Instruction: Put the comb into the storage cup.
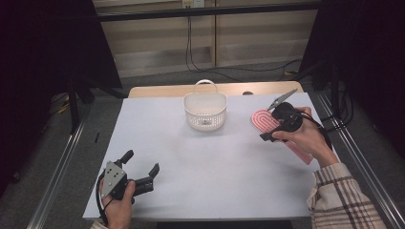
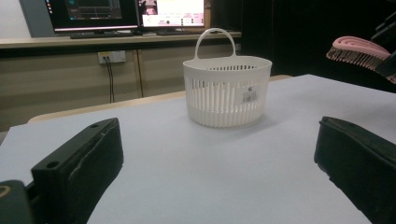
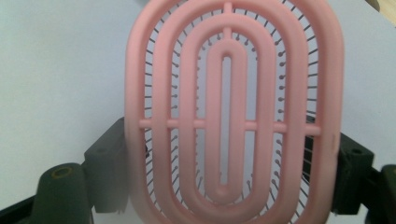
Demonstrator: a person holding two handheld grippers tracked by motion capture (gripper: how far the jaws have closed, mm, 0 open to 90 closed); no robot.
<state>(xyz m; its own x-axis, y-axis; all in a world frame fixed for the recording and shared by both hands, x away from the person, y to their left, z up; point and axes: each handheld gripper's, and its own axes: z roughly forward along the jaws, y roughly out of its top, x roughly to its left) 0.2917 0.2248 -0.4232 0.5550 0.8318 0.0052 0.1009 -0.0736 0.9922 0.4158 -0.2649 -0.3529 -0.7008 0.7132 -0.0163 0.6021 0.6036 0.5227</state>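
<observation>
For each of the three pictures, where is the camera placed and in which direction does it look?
High view: above the person's side, looking forward and down on the table; both hands and a plaid sleeve show.
Left gripper view: on the left tongs, low, facing the basket; both black jaws stand apart.
Right gripper view: on the right tongs, looking down onto the brush clamped between its jaws.
Shared: high and left gripper views both show basket and brush.

A pale grey-white rectangular desk [image 1: 200,162] with a light wooden far edge carries one thing directly: a white slotted plastic basket with a loop handle [image 1: 205,110]. The basket stands upright straight ahead of the left jaws, well apart from them, with bare desk surface between.
</observation>
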